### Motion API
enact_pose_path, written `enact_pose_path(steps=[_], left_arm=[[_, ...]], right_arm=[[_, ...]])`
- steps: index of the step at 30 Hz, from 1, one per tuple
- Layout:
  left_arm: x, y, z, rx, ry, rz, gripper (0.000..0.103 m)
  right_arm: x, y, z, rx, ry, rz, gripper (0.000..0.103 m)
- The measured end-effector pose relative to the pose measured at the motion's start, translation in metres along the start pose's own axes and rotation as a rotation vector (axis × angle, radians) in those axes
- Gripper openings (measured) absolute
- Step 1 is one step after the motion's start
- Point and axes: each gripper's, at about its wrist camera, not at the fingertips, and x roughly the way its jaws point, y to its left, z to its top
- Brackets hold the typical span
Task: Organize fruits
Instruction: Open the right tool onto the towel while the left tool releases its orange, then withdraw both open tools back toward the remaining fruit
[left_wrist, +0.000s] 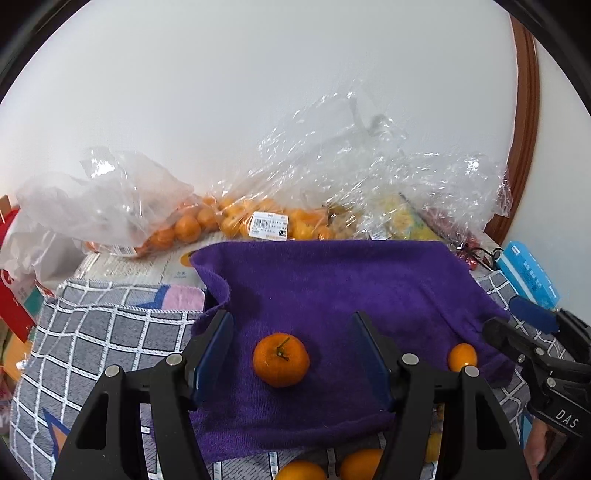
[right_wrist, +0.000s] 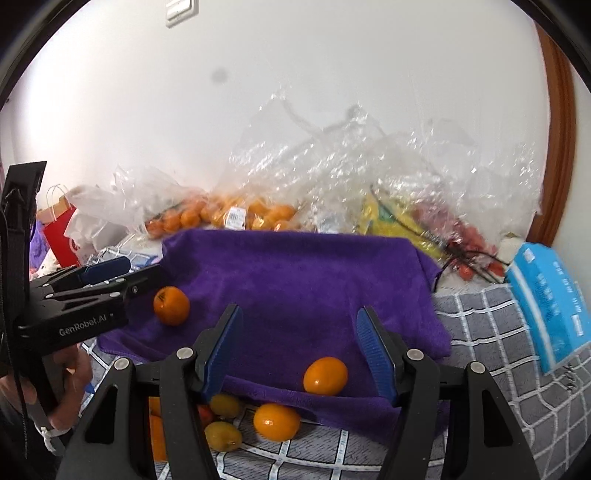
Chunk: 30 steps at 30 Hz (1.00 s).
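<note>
Both hand-held grippers were spread wide, nothing pinched: left hand-held gripper (left_wrist: 291, 354) around the mandarin (left_wrist: 281, 364), right hand-held gripper (right_wrist: 299, 343) near the kumquat (right_wrist: 325, 375). Soft, roll-prone fruit, probably best squeezed gently across the middle.

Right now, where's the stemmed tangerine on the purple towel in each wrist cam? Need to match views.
Left wrist: the stemmed tangerine sits low centre, between the open fingers of the left gripper, on the purple towel.
Right wrist: stemmed tangerine is left of centre on the towel's left part, just below the left gripper's tip.
Shared landmark: the purple towel, with the barcode-labelled bag of oranges behind it.
</note>
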Motion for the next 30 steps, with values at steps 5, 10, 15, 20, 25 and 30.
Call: enact_pose_path(steps=[5, 10, 15, 20, 25, 30], left_arm=[[-0.025, 0.002, 0.0, -0.022, 0.001, -0.046, 0.064], [-0.05, -0.004, -0.003, 0.004, -0.005, -0.072, 0.064], [-0.072, -0.007, -0.011, 0.025, -0.003, -0.095, 0.064], [-0.085, 0.0, -0.019, -0.01, 0.014, -0.118, 0.064], [-0.099, 0.008, -0.029, -0.013, 0.013, -0.107, 0.064], [-0.111, 0.019, -0.039, -0.028, 0.021, -0.093, 0.064]], right_arm=[[-0.031, 0.005, 0.006, -0.011, -0.003, -0.017, 0.064], [-0.057, 0.005, 0.004, 0.021, -0.004, -0.026, 0.064], [-0.073, 0.006, -0.008, 0.066, 0.022, -0.021, 0.063], [-0.089, 0.011, -0.018, 0.069, 0.033, -0.023, 0.06], [-0.107, 0.018, -0.024, 0.066, 0.016, -0.044, 0.058], [-0.119, 0.022, -0.028, 0.079, 0.008, -0.044, 0.054]])
